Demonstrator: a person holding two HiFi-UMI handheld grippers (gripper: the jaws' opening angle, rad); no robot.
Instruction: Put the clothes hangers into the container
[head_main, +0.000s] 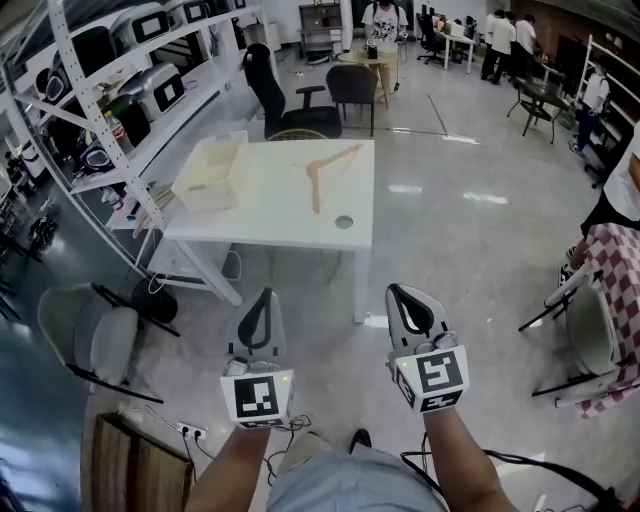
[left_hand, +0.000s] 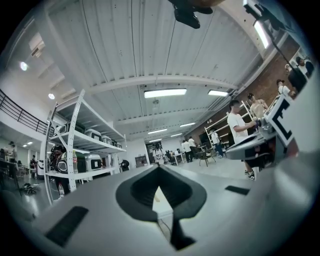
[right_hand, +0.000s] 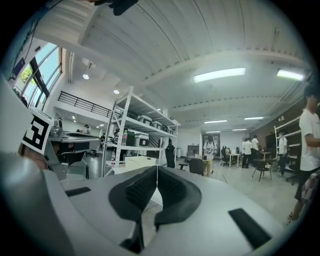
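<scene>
One table (head_main: 270, 215) stands ahead, white, with the container (head_main: 210, 178) at its left end and a single wooden hanger (head_main: 322, 172) lying flat near the middle, just beside the container but apart from it. Nearer the camera, well short of the table, the left gripper (head_main: 265, 295) and right gripper (head_main: 398, 292) are held level, side by side. Each has its jaws closed tip to tip with nothing between them.

The step in hand looks like the approach. To do it well, step in to the table, part one gripper's jaws first, and take the hanger on a straight arm rather than the hook. It will likely tip if gripped off-centre, so a hold near the neck should carry it steadier to the container.

Only the head view shows how hanger and container lie on the tabletop. The gripper views look across the room at the rack (right_hand: 127, 132) and distant people, and show best that the pads meet.
</scene>
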